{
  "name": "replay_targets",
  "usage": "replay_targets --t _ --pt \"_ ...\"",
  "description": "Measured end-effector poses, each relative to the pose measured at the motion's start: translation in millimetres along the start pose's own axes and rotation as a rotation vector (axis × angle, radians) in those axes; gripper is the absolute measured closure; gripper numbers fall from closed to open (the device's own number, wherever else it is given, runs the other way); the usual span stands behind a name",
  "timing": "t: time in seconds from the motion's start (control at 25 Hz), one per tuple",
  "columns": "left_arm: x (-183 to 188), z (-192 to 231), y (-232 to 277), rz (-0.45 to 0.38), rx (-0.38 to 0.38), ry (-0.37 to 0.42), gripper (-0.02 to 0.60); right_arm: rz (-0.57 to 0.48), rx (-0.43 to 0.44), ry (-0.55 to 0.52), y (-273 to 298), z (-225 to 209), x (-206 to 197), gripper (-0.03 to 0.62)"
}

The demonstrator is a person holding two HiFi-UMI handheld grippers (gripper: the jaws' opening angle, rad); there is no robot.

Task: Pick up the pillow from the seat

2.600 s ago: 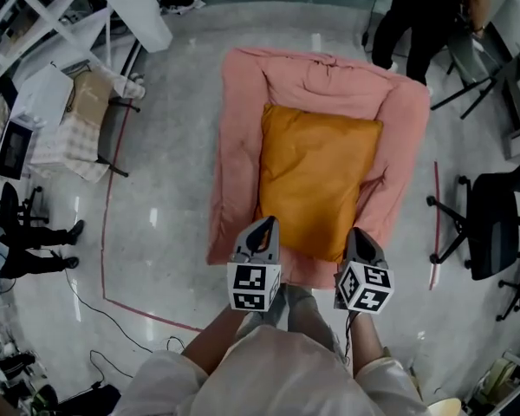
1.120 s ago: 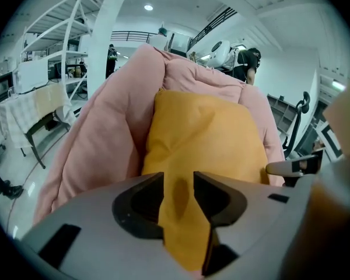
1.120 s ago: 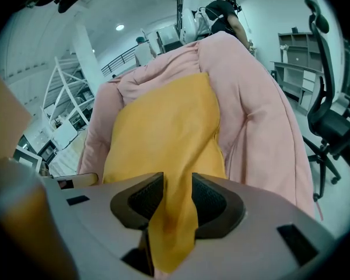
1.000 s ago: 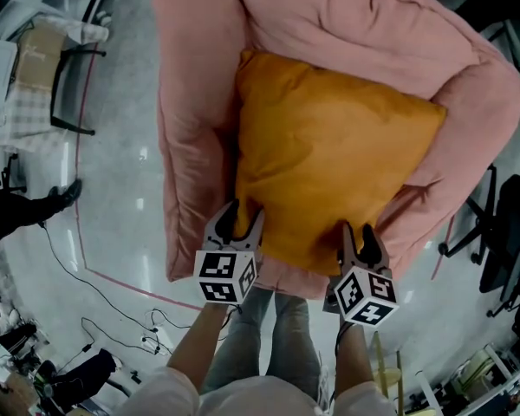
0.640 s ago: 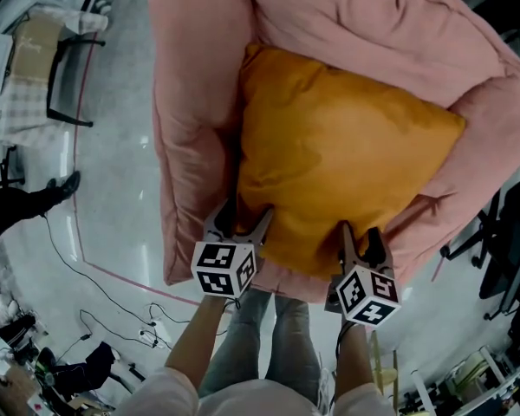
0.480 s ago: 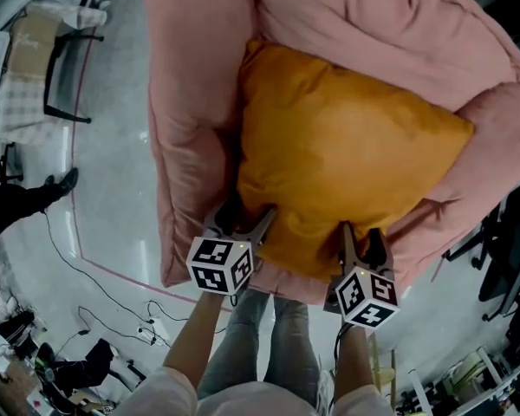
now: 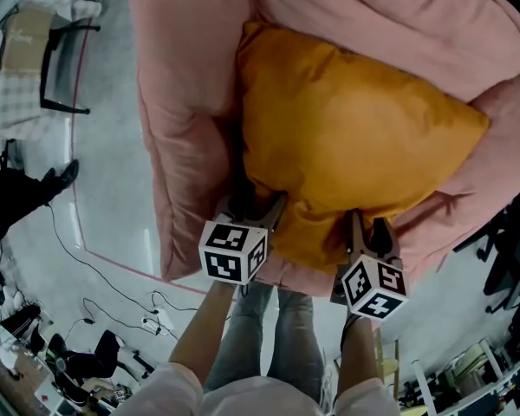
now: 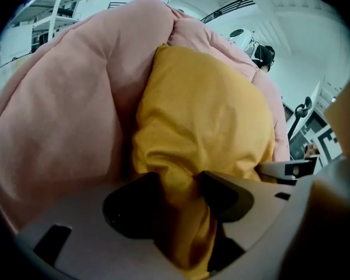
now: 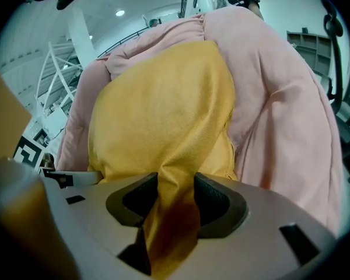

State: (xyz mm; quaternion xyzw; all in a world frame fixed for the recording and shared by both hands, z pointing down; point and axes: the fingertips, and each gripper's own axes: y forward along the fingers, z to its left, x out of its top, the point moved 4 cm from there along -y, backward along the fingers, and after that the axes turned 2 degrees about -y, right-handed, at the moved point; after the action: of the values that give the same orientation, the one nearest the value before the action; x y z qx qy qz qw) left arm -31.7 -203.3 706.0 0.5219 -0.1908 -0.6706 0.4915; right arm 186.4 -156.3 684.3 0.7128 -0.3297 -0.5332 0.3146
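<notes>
Pink padding of the seat [image 7: 186,137] filled the left of the head view, its left bolster pressing against the pillow's side. The orange pillow [image 7: 347,137] lay in the hollow of that seat at frame centre, hemmed by the bolsters on both sides, not yet lifted clear.

1. Left gripper [image 7: 258,204], lower centre-left of the frame. I had placed it at the pillow's near left corner. Its jaws were closing, and its own view showed a bunched fold of orange fabric pinched between the two dark pads [image 8: 221,197].

2. Right gripper [image 7: 368,228], lower centre-right. It stood at the near right corner, jaws likewise closing, with a creased ridge of the same fabric clamped between them.

I judged the two-corner hold to be deliberate. A soft, wide cushion sags from a single grip, and the near edge was the only edge not buried in the padding.

Orientation: the gripped short edge pointed toward the bottom of the frame, toward me. The long axis appeared to run from that edge upward and slightly rightward, toward the seat's back at the upper right. The lens distortion made its exact tilt uncertain.
</notes>
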Motion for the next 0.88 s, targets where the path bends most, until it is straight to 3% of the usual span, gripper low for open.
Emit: replay_targets --t 0.2,0.52,0.88 --pt "-2.0 -12.5 -1.3 0.01 0.033 0.022 0.394 -0.009 -0.003 0.012 -6.6 -3.1 -2.4 0.438" --pt "3.9 -24.2 -34.7 -0.011 0.052 -0.009 0.494 -0.01 -0.017 0.023 -31.6 10.4 5.6 0.524" --pt "19.4 -44.2 -92.9 -0.098 0.047 -0.038 0.522 -0.083 -0.008 0.067 -76.0 22.8 20.3 0.559"
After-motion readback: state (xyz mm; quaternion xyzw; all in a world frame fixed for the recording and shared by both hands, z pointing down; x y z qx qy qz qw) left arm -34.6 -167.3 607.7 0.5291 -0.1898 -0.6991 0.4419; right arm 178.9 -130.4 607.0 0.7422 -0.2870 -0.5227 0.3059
